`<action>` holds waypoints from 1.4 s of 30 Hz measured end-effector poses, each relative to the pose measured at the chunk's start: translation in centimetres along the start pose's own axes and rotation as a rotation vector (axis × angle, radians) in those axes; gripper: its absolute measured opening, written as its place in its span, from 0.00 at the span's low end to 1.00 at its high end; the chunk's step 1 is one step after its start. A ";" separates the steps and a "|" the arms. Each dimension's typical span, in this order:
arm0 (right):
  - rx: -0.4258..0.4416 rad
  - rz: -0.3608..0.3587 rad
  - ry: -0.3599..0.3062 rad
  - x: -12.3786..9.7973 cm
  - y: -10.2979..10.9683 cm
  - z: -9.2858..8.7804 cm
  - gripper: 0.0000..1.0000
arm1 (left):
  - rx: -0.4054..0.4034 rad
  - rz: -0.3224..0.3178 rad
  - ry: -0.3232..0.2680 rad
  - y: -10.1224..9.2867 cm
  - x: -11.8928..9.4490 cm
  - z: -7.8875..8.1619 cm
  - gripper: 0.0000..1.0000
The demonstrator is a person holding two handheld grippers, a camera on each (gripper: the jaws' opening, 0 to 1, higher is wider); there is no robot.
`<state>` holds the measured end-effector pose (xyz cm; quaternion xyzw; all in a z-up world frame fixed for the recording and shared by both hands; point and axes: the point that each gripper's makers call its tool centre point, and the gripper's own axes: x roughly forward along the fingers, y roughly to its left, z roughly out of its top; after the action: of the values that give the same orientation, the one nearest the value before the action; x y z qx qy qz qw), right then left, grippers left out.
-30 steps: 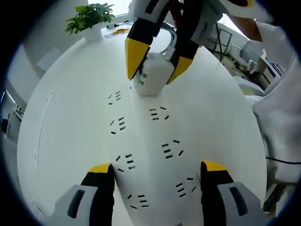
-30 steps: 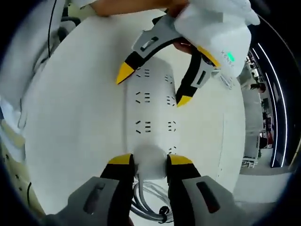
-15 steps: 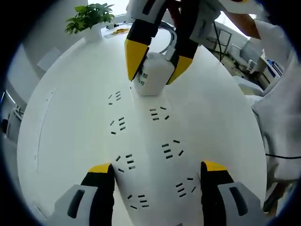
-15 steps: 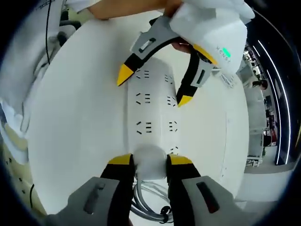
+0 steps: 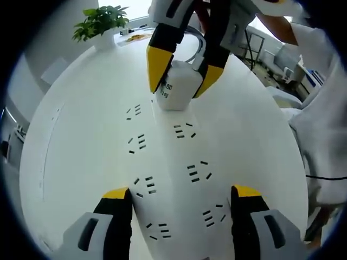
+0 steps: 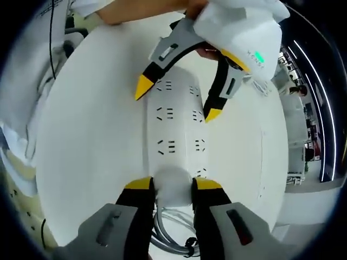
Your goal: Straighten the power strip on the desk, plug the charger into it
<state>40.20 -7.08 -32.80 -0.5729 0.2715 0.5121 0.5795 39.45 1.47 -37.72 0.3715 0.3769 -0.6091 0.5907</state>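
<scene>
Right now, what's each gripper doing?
Left gripper: open, holding nothing.
Right gripper: shut on the white boxy charger, above the white power strip.

A leafy potted plant (image 5: 102,21) stands at the white desk's (image 5: 76,124) far edge (beside scattered yellow items (image 5: 136,37)).

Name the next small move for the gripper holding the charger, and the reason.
Probably press the charger straight down into the end socket: the right gripper grips it upright on the far end of the power strip, while the left gripper hovers open over the strip.
</scene>
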 end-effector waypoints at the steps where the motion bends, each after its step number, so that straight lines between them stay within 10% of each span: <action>1: 0.011 0.003 -0.001 0.0 0.1 0.0 0.26 | 0.010 -0.004 -0.004 0.0 0.0 0.1 0.75; 42: 0.259 -0.044 0.080 -1.0 2.4 -0.3 0.26 | 0.049 -0.025 -0.037 -0.1 0.2 0.5 0.71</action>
<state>37.75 -8.12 -32.94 -0.5191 0.3457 0.4366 0.6484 39.30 0.92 -37.62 0.3699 0.3556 -0.6323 0.5804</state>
